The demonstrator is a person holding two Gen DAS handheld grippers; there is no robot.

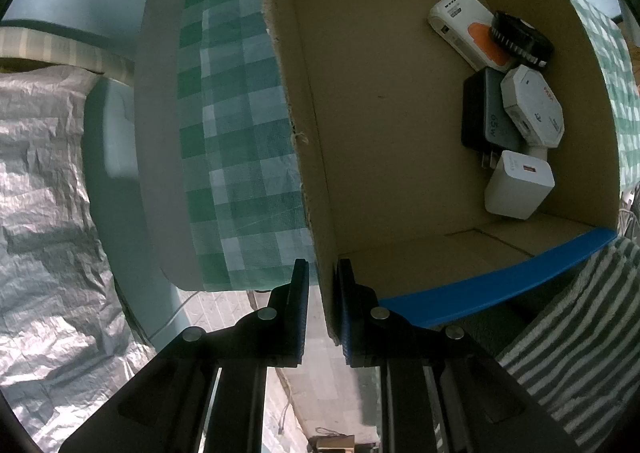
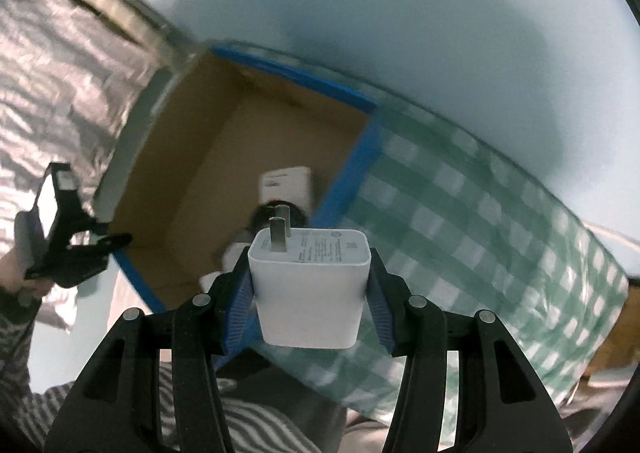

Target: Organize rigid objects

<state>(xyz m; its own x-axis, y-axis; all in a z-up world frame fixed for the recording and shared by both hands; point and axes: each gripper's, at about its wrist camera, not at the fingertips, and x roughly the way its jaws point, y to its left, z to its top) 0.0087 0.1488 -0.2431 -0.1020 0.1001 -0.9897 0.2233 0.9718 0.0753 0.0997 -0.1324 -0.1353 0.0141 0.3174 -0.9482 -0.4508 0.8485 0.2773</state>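
My left gripper (image 1: 322, 273) is shut on the near-left wall of the cardboard box (image 1: 308, 157), one finger outside and one inside. Inside the box lie a white-and-orange power bank (image 1: 464, 27), a black round device (image 1: 522, 39), a dark 65W charger (image 1: 486, 113), a white octagonal adapter (image 1: 534, 107) and a white cube charger (image 1: 518, 185). My right gripper (image 2: 308, 253) is shut on a white plug charger (image 2: 310, 285), prongs pointing forward, held above the box (image 2: 192, 157). The left gripper also shows in the right wrist view (image 2: 68, 241) at the box's left corner.
The box has blue tape (image 1: 496, 285) on its rim and stands on a green checked cloth (image 1: 236, 141). Crinkled silver sheeting (image 1: 44, 213) lies to the left. A grey-and-white striped cloth (image 1: 576, 333) is at the lower right. A pale wall (image 2: 400, 13) stands behind.
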